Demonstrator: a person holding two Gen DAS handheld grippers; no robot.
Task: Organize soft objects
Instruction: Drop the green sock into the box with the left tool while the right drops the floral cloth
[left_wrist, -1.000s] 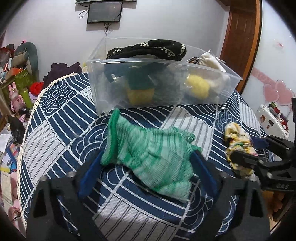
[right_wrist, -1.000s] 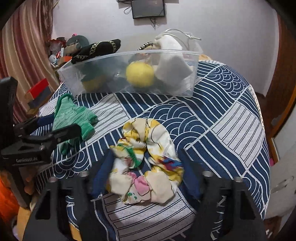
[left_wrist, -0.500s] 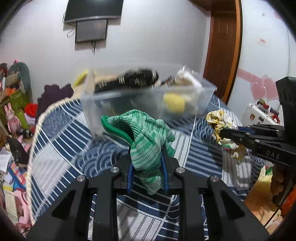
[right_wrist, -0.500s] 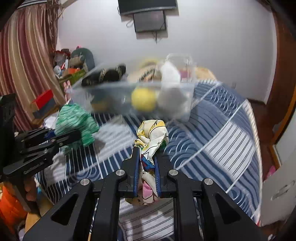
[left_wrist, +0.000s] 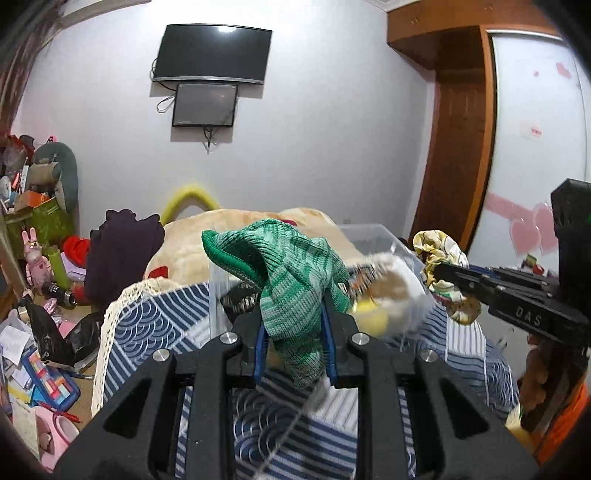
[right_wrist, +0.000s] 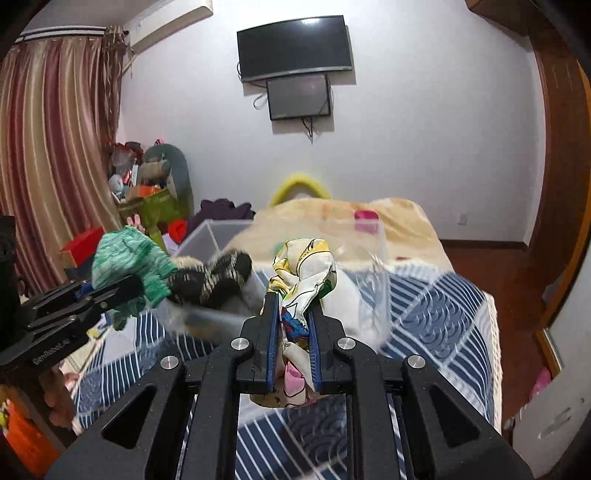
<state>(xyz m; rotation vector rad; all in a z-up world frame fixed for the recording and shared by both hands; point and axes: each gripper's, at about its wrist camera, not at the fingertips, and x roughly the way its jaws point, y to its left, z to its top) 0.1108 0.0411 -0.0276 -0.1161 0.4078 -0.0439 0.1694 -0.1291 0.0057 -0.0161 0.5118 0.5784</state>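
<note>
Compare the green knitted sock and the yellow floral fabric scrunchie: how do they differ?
The green knitted sock is ribbed, striped wool; the yellow floral fabric scrunchie is smooth, glossy printed cloth. The sock hangs in the left gripper, the scrunchie in the right gripper. Both are clamped, lifted off the bed.

- clear bin (left_wrist: 373, 236) motion-blurred, contents smeared in both views
- green sock (left_wrist: 295, 291) lower end hidden between left gripper (left_wrist: 295, 343) fingers
</note>
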